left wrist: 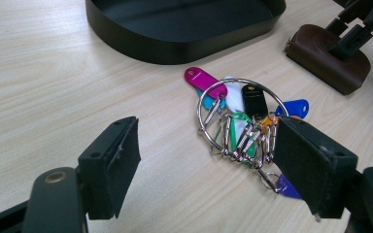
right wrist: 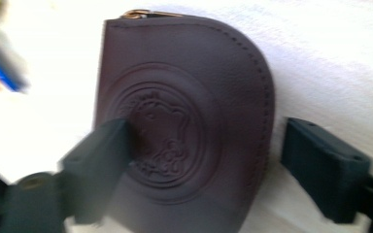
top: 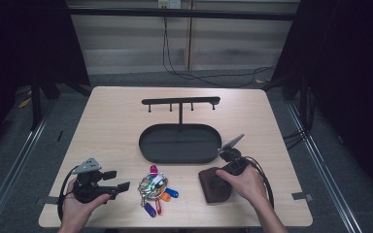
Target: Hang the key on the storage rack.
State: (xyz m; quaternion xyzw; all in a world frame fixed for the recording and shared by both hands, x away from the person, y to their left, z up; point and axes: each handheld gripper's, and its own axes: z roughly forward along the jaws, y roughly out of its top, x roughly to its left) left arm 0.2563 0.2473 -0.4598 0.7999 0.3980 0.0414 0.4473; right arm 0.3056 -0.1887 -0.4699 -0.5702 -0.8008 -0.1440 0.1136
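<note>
Item: dark brown embossed leather pouch (right wrist: 184, 126), flat beneath wide-open right gripper (right wrist: 204, 165), jaws straddling it for pickup; left gripper (left wrist: 209, 170), open, faces steel key ring with coloured tags (left wrist: 243, 121).

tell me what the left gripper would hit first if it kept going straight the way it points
Most likely the key ring with its coloured tags: it lies on the table just beyond the left gripper, whose jaws stand open. Depth is hard to judge; the black tray lies farther on.

A key ring (top: 154, 188) lies on the desk (top: 111, 121), left of a pouch (top: 214, 187). Behind both sits a tray (top: 179, 144), with a rack (top: 180, 101) behind it.
</note>
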